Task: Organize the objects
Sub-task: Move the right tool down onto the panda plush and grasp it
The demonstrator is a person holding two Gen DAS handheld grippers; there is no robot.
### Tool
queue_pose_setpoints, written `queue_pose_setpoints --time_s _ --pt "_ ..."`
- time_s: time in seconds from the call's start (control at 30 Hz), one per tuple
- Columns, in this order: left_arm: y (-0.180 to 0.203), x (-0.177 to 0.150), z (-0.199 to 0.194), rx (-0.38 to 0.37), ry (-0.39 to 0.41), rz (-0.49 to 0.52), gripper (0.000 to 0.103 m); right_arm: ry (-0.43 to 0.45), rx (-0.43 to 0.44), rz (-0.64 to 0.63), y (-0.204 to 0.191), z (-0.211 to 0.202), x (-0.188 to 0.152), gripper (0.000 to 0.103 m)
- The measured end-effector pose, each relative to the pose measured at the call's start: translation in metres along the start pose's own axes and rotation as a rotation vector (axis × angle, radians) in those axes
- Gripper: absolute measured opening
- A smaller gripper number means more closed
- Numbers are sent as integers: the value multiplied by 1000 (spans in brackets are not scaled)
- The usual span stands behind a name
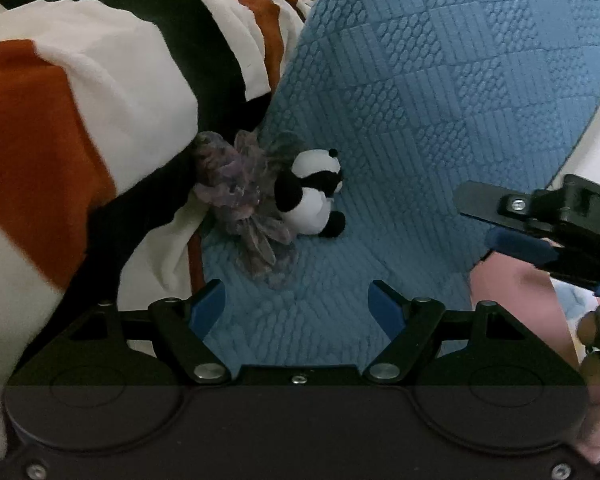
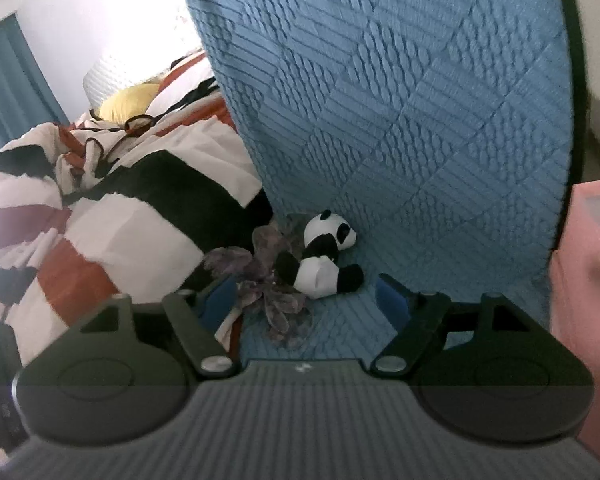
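Observation:
A small black-and-white panda plush (image 1: 314, 194) lies on the blue quilted bedspread (image 1: 440, 100), touching a crumpled purple-grey scrunchie (image 1: 240, 200) to its left. My left gripper (image 1: 298, 306) is open and empty, a short way in front of them. My right gripper (image 2: 306, 300) is open and empty, its blue pads either side of the scrunchie (image 2: 274, 288) and just short of the panda (image 2: 322, 258). The right gripper also shows from the side at the right of the left wrist view (image 1: 500, 220).
A rumpled orange, white and black blanket (image 1: 80, 120) lies heaped at the left, against the scrunchie. A pink box (image 2: 584, 280) stands at the right edge. A yellow pillow (image 2: 128, 100) and a blue curtain (image 2: 4, 92) show far back.

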State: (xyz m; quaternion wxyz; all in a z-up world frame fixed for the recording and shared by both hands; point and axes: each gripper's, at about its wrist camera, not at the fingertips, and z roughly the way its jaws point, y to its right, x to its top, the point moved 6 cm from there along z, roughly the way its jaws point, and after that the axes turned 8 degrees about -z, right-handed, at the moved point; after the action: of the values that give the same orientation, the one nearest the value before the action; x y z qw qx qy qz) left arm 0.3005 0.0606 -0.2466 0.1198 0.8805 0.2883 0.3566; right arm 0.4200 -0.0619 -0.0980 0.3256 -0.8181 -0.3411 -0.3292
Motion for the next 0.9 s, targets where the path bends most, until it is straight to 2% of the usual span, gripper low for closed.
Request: queue_pose_setpoints --time_s 0.27,0.37,0.47,0.67,0.73,0.9 --pt "-3 26 32 41 -9 -41 74 -96 34 107 23 61 5 64" --pt "-2 34 44 81 -7 -33 73 -118 57 119 28 79 7 61" --pt "-1 40 54 84 -9 -30 72 -151 73 143 35 97 6 59" --pt "-7 53 75 105 -15 -78 60 -202 109 199 48 122 3 59" --pt "-8 57 80 108 -16 -85 59 -205 114 219 53 127 4 59" --pt "-10 71 89 163 6 -53 51 -206 125 232 55 138 9 59"
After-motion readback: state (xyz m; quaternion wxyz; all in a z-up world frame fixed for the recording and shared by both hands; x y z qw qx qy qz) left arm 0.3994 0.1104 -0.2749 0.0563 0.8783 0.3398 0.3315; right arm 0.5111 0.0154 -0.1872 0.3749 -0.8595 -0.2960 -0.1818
